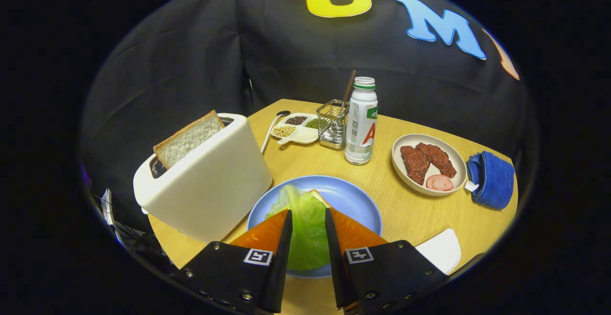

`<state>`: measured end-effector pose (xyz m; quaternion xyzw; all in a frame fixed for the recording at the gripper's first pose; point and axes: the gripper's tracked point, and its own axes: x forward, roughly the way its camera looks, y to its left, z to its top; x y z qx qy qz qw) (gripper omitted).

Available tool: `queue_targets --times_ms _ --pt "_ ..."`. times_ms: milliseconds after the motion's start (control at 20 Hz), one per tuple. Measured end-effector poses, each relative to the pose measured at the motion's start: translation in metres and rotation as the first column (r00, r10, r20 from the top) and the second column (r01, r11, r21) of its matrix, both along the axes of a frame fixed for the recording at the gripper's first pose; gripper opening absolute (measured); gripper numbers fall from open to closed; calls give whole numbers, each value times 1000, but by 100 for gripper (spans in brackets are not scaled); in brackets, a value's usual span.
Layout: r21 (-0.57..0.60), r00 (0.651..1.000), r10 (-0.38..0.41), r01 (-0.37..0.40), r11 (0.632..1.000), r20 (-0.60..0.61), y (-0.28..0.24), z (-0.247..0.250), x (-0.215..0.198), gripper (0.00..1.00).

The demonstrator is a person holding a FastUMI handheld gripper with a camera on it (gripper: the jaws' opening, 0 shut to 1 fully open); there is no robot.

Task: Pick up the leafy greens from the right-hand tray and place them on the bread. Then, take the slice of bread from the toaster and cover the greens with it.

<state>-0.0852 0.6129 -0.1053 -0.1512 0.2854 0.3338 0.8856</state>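
the round wooden table [305,162] carries everything. the white toaster [210,181] stands near left, a slice of bread [188,138] sticking up from its slot. right of it is the blue plate [353,200], where the leafy greens [305,224] lie over bread whose corner [319,196] peeks out beyond them. the gripper [308,219] hangs above the greens, fingers parted and grasping nothing. the greens step looks done; next, i judge, is swinging left to the toaster slice and pinching its upper edge.
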Motion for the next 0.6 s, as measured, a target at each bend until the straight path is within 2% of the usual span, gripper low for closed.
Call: queue_targets --times_ms 200,450,600 --pt "35 998 -6 4 999 64 4 7 -18 41" --pt "169 976 -50 15 986 210 18 37 -44 41" --pt "214 961 -31 -30 976 276 31 49 -76 41"
